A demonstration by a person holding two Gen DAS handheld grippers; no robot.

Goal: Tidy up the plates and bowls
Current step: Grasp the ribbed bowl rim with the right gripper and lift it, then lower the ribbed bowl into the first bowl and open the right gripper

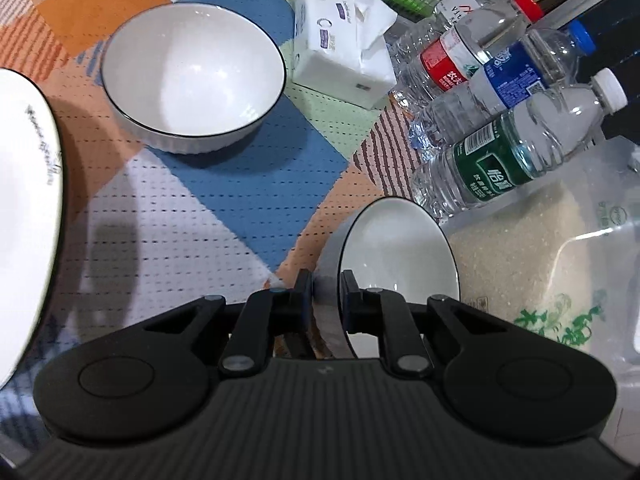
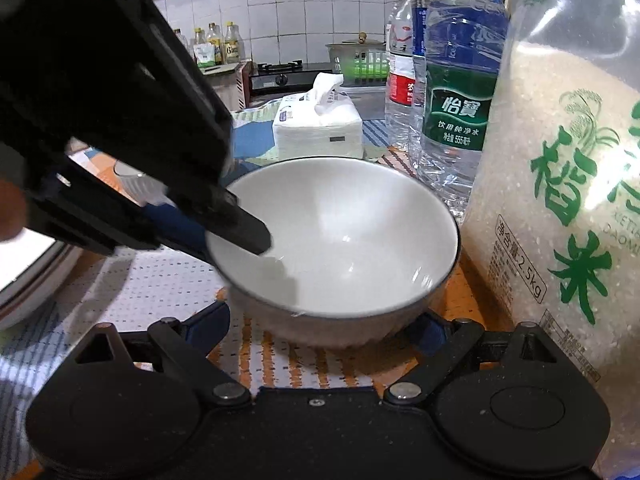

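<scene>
Left hand-held gripper [image 1: 326, 294] clenched on bowl [image 1: 400, 264] rim (one finger inside); right hand-held gripper [image 2: 326, 322] released, straddling it.

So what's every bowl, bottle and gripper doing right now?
left gripper: shut on the near bowl's rim
near bowl: upright, empty
far bowl: upright, empty, untouched
right gripper: open, fingers either side of the near bowl
green-label bottle: standing, capped
tissue pack: open, tissue sticking out

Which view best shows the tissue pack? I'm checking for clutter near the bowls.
The left wrist view: the tissue pack is large, seen from above beside the far bowl. The right wrist view shows it smaller, farther off.
</scene>
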